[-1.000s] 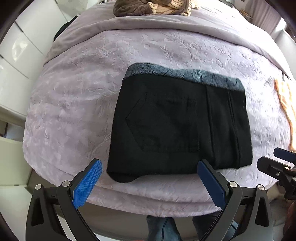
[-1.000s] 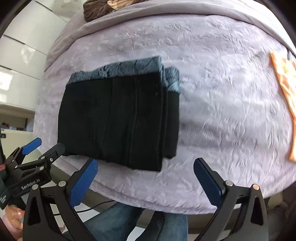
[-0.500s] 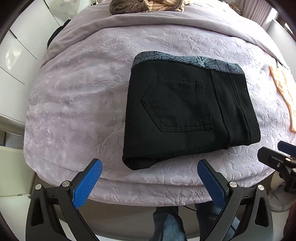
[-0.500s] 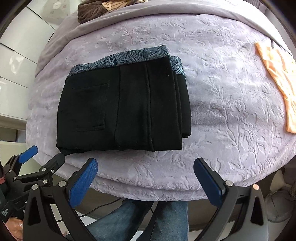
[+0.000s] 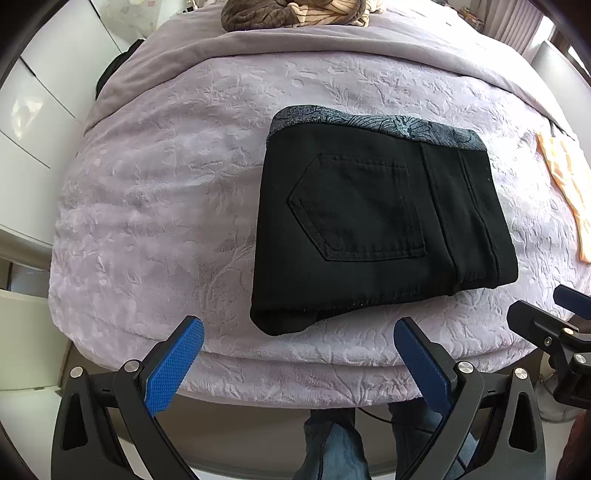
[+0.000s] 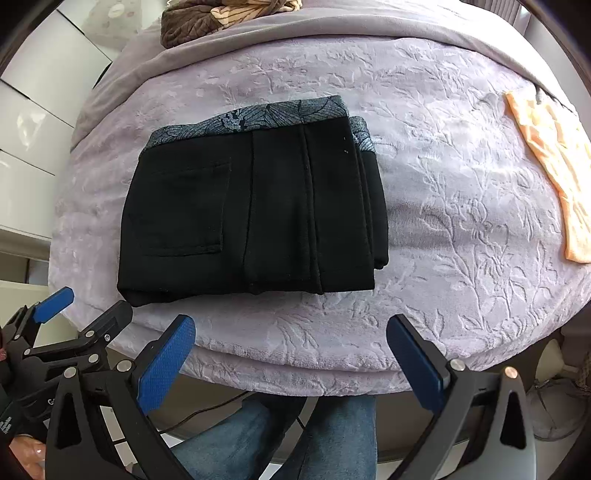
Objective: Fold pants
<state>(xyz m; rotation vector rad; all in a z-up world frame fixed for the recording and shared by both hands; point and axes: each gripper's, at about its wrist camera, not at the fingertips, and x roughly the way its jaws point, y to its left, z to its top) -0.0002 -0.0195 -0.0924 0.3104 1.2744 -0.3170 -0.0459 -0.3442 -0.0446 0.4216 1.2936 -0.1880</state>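
Note:
The black pants (image 5: 373,225) lie folded into a compact rectangle on the lilac bedspread (image 5: 159,206), back pocket up and a grey patterned waistband along the far edge. The same folded pants (image 6: 251,218) fill the middle left of the right wrist view. My left gripper (image 5: 299,358) hangs open just off the bed's near edge, nothing between its blue pads. My right gripper (image 6: 290,354) is open too, held off the near edge, below the pants' right half. Neither touches the cloth. The left gripper (image 6: 55,325) also shows at the lower left of the right wrist view.
An orange cloth (image 6: 550,173) lies at the bed's right edge. A brown and striped heap (image 5: 291,14) sits at the far end. White cabinets (image 5: 40,122) stand to the left. A person's jeans-clad legs (image 6: 295,435) show below the bed edge.
Both grippers have drawn back and up from the pants, away from the bed's near edge. The folded pants lie as before.

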